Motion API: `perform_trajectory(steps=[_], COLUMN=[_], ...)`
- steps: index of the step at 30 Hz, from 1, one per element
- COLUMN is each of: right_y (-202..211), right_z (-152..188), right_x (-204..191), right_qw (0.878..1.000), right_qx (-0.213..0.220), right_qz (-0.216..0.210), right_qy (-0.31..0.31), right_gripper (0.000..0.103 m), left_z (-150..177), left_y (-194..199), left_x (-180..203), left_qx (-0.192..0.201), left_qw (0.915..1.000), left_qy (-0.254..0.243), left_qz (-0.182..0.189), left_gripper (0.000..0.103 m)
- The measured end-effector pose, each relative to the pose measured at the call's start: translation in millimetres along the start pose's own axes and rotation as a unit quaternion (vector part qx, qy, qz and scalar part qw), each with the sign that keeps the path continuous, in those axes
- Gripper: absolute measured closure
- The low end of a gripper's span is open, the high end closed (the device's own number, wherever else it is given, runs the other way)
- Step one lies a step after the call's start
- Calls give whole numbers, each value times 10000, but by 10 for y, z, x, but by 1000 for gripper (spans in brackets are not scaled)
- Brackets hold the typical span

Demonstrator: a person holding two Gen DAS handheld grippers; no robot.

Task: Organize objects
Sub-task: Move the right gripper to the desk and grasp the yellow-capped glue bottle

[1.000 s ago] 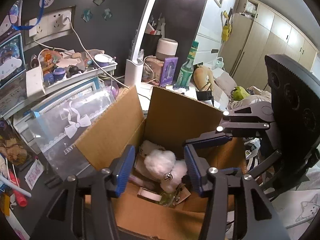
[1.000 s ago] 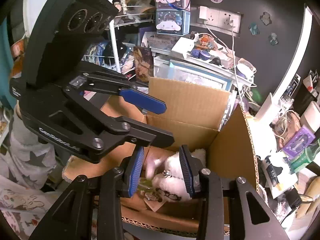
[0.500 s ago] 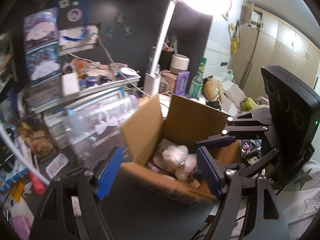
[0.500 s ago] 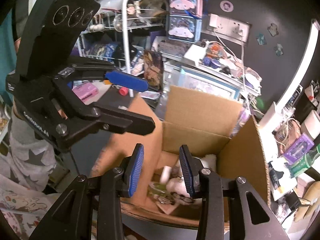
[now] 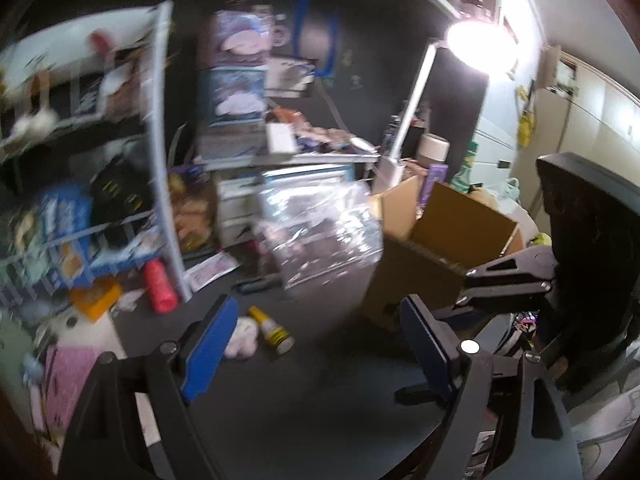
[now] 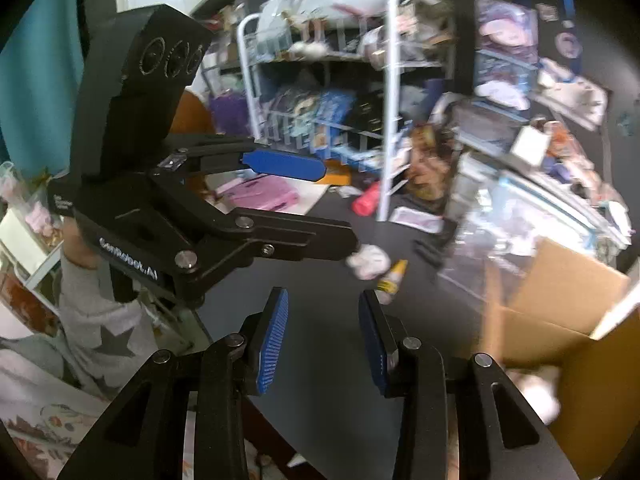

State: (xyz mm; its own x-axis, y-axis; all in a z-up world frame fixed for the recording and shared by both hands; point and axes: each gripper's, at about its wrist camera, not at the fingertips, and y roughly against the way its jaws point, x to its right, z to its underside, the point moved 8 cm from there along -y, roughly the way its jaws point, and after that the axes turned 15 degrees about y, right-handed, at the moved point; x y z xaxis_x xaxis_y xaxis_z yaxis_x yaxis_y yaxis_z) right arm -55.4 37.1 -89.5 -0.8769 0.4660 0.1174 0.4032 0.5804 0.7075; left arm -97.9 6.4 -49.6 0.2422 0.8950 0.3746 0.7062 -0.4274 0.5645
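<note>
Bottle (image 5: pixel 272 331), small, yellow-labelled, lying flat

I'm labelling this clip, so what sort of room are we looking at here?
Most likely a bedroom or hobby corner at home: a cluttered dark desk under a bright lamp, a white wire shelf rack stuffed with packaged goods, and wardrobe doors behind.

White wire rack (image 6: pixel 390 92) — lit lamp (image 5: pixel 480 46) behind.

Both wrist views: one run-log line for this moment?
left gripper: open, jaws just widened, empty | right gripper: open, empty | small yellow bottle, white plush: on desk | cardboard box: open
</note>
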Motion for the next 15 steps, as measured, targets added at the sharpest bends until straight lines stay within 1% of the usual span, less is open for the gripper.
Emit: perform_trajectory(steps=[3,5,8,11,15], right_y=[-283,-503,-806,-1074,-1308], right_z=[-10,27,129,250,362], right_x=[-122,-140,-39,185,517], right_qw=[9998,9996,9981,9935,9866], right_qx=[-71,-177,-343,-487,-648], right_qz=[-157,-86,250,655,956], right_qy=[-97,-213,-440,-792,-1154], right_gripper=[70,70,70,70,70], left_z=[131,227,349,427,497], left_y=[12,-23,-79,-131,-169], left_x=[-228,-372,-499,-578,-650], left_qx=[-5,-58,-151,-237,-312], left_qw=[9997,9992,9985,9979,9972], left_qy=[194,321,467,574,667], left_qz=[-129,-215,-243,-188,-154], left_gripper=[22,22,22,22,22])
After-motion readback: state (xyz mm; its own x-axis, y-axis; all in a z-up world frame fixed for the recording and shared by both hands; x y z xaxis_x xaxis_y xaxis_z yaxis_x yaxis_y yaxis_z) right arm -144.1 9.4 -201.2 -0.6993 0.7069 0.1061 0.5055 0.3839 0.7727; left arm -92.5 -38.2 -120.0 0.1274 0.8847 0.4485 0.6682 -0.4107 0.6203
